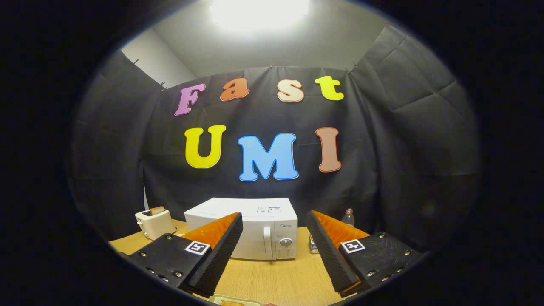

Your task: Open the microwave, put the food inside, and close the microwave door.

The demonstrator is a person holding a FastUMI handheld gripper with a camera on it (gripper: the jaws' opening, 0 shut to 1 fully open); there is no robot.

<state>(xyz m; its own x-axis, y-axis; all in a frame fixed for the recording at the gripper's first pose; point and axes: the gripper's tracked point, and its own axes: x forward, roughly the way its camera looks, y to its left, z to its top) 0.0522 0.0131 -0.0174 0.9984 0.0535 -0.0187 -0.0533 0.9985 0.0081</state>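
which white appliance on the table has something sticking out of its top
The toaster, the small one off to the side of the microwave, with toast poking up from its slot. The microwave's top is flat and bare. The gripper is open.

Microwave (255,229) left front hidden behind finger; food tray (236,301) cut off (contents unclear); bottle (348,217) partly hidden.

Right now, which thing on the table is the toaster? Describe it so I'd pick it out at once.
Start at the white microwave standing shut on the wooden table, beyond the open gripper. The toaster stands apart from it, on the side away from the bottle. It is a small cream box with toast sticking up from its top.
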